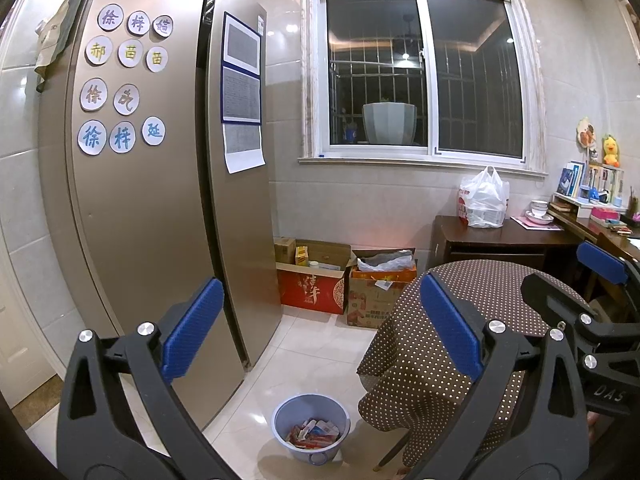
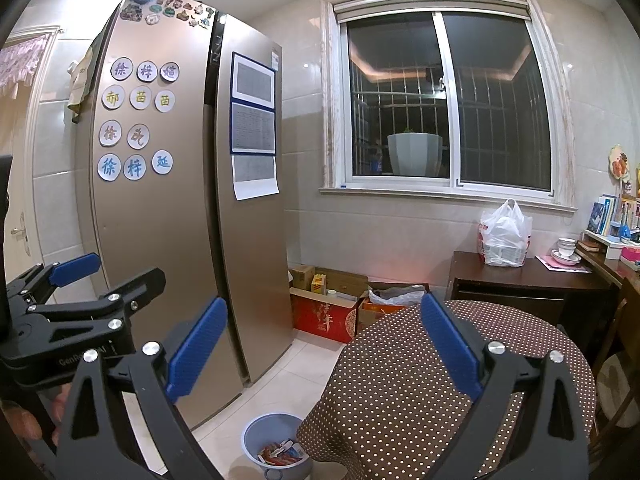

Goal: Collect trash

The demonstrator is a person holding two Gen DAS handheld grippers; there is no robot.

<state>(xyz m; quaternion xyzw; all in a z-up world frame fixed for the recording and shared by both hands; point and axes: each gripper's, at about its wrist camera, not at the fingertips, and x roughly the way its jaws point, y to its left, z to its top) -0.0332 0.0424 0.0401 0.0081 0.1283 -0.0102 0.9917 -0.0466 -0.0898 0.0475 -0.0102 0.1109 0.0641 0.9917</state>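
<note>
Both held high with jaws spread wide and empty: left gripper (image 1: 322, 320), right gripper (image 2: 324, 340). Below on the tiled floor (image 1: 316, 344), a pale blue bin (image 1: 311, 428) holding wrappers (image 1: 314, 433), between the fridge (image 1: 160, 200) and the dotted-cloth worktop (image 1: 500, 292).

Bin (image 2: 276, 446) partly behind dotted tablecloth (image 2: 420, 380); wrappers (image 1: 314, 434) unreadable
</note>
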